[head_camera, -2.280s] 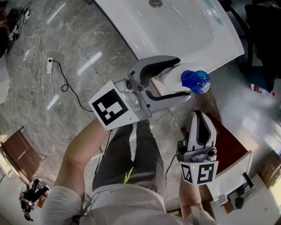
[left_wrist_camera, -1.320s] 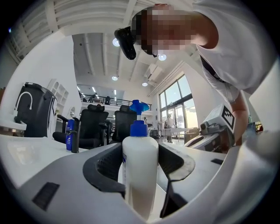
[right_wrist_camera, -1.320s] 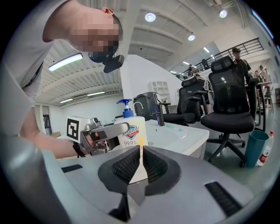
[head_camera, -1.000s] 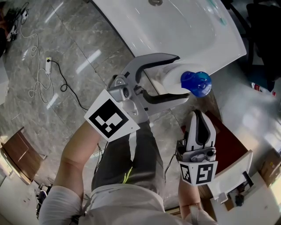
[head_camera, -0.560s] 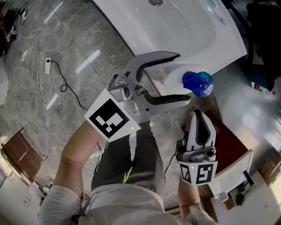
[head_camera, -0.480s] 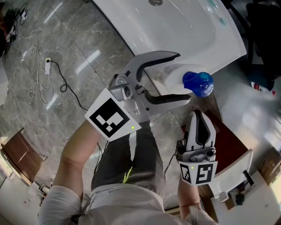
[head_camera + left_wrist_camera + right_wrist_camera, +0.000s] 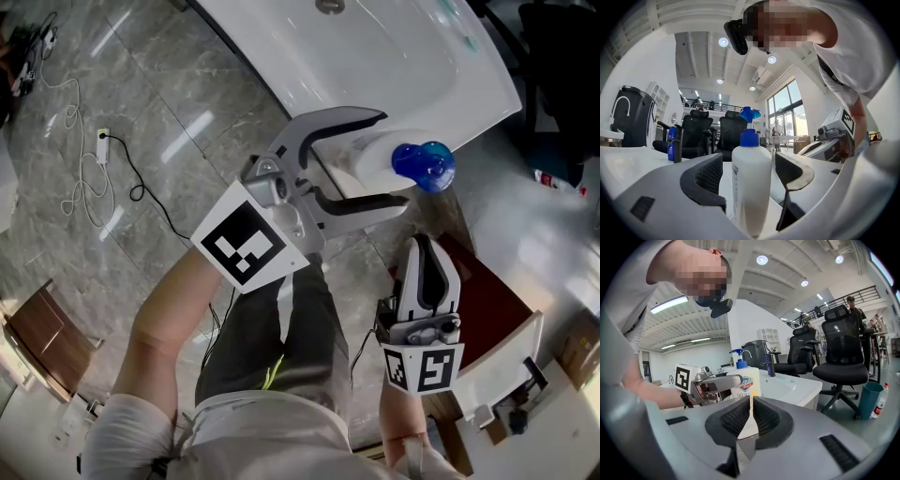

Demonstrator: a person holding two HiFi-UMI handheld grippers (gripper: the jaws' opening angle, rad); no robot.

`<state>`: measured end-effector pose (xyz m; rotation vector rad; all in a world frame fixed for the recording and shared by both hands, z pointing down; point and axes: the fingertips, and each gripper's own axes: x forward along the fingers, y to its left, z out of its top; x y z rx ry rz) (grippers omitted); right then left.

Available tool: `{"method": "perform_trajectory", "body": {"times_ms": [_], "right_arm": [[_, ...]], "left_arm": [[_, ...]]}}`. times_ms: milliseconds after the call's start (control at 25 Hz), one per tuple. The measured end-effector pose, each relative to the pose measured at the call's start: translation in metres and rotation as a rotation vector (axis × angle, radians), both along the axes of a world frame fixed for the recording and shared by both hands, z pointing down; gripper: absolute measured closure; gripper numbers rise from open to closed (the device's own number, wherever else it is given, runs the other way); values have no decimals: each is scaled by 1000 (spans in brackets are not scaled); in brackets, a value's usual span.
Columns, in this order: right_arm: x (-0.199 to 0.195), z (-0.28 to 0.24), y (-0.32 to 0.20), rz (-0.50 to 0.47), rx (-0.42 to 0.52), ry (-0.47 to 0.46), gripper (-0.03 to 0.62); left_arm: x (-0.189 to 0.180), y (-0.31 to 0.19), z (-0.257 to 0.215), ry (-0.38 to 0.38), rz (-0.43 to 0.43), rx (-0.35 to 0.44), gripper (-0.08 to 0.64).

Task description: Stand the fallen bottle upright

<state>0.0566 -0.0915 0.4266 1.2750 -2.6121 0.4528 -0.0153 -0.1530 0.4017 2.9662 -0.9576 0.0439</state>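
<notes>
Release step. The bottle (image 7: 750,183) stands upright on the basin (image 7: 281,66) edge. Our left gripper (image 7: 390,157) has just been opening, jaws flanking the bottle untouched; our right gripper (image 7: 751,414) is closed and empty. Next we withdraw without nudging.

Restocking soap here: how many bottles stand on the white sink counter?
2: the white pump bottle upright between the just-opened jaws of the left tongs, and a small blue bottle farther back on the counter. More could be hidden.

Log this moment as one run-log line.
bottle: upright on sink counter | left gripper: open, jaws just been opening, bottle between, untouched | right gripper: shut, empty
</notes>
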Motion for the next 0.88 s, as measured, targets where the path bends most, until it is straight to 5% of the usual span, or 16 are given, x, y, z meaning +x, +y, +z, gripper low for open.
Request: {"method": "perform_trajectory", "body": {"times_ms": [880], "right_arm": [[9,-45,45,65,63,30,546]], "left_arm": [[-21,32,-33,-9,-79,35,334]]}}
